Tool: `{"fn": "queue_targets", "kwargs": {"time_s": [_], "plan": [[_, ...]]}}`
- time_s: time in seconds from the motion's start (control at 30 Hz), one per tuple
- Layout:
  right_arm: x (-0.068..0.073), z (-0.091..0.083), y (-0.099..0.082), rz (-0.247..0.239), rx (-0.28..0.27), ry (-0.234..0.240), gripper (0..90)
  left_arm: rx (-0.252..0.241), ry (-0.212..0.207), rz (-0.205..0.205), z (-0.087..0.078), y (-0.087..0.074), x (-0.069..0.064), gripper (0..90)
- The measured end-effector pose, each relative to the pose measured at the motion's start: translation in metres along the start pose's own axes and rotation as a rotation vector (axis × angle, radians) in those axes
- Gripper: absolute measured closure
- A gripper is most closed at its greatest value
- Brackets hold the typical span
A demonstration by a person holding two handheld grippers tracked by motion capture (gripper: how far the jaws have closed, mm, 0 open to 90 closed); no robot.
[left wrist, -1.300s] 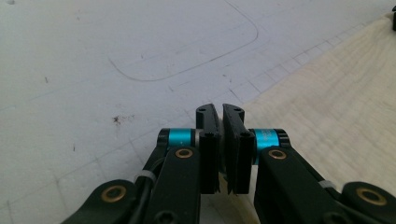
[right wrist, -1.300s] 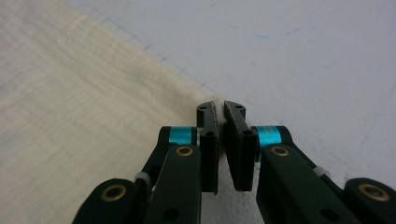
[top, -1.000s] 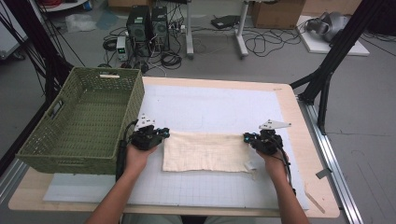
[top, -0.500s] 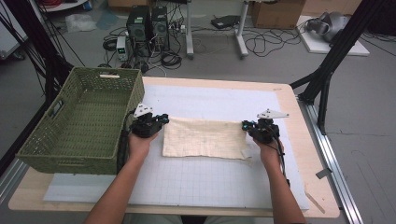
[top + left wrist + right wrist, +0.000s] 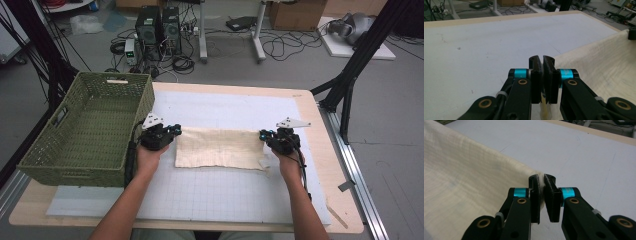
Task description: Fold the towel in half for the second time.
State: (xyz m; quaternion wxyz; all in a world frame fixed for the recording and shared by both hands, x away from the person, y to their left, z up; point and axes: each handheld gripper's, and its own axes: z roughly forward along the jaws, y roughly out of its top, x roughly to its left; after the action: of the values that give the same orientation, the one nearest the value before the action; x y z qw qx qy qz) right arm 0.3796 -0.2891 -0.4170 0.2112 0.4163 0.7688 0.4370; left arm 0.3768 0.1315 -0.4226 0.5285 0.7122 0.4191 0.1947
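Holding a cream cloth (image 5: 219, 148) by its two far corners, you have both tongs clamped on fabric.

Your left gripper (image 5: 172, 134) pinches the corner at ten o'clock of the cloth, your right gripper (image 5: 264, 136) the one at two o'clock; each pair of jaws is closed on cloth. The cloth lies flat on the white mat (image 5: 235, 110) at table centre. A green wicker basket (image 5: 85, 131) stands at nine o'clock, just beside your left hand (image 5: 150, 156). Beyond the table at twelve o'clock: floor cables (image 5: 280, 47).
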Motion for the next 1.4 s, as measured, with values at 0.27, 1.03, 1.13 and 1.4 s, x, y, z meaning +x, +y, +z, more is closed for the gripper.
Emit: {"fn": "queue_targets", "kwargs": {"time_s": [0.27, 1.03, 1.13, 1.4], "plan": [[0.007, -0.014, -0.007, -0.031, -0.010, 0.037, 83.7, -0.002, -0.022, 0.032, -0.012, -0.004, -0.011, 84.8], [0.026, -0.040, -0.041, -0.091, 0.011, 0.079, 83.2, 0.069, -0.039, 0.057, -0.034, -0.029, -0.025, 84.0], [0.028, -0.041, -0.047, -0.105, 0.031, 0.080, 83.2, 0.089, -0.042, 0.050, -0.034, -0.037, -0.026, 84.0], [0.030, -0.045, -0.054, -0.123, 0.049, 0.073, 83.0, 0.107, -0.040, 0.056, -0.039, -0.043, -0.029, 82.8]]}}
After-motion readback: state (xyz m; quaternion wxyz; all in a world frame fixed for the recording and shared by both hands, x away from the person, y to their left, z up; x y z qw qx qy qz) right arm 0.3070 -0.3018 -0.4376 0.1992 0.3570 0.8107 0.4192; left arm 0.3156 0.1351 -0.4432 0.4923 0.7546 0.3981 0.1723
